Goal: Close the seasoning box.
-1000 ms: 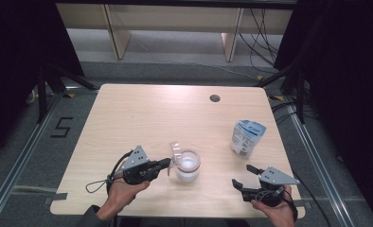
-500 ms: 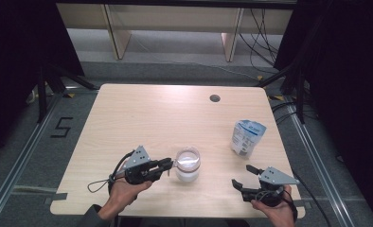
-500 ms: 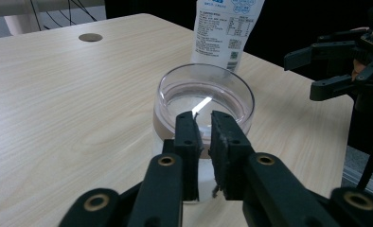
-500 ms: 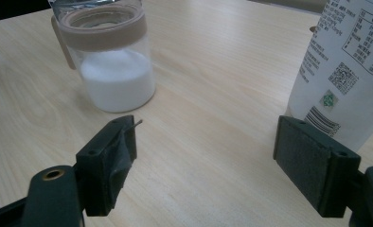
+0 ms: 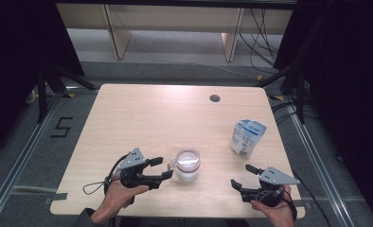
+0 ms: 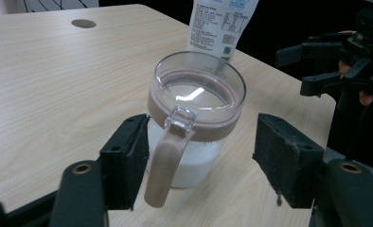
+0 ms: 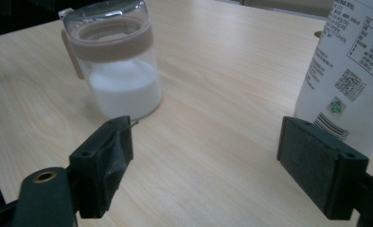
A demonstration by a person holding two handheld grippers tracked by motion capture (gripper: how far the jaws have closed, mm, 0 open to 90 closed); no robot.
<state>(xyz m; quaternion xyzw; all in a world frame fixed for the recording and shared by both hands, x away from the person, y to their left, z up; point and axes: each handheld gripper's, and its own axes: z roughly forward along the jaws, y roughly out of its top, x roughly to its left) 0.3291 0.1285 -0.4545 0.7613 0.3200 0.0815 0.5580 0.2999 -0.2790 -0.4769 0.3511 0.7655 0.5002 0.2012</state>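
The left hand-held gripper (image 6: 196,161), just opened, is spread around the jar's handle (image 6: 165,163); the right hand-held gripper (image 7: 222,165) is held spread.

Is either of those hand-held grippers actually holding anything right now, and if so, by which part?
Nothing is held. The left hand-held gripper has just been opening; its jaws stand apart around the jar handle, not pressing. The right hand-held gripper is open and empty.

Clear jar (image 5: 187,164) with tan lid closed, upright near table's front edge; white powder half-filling it
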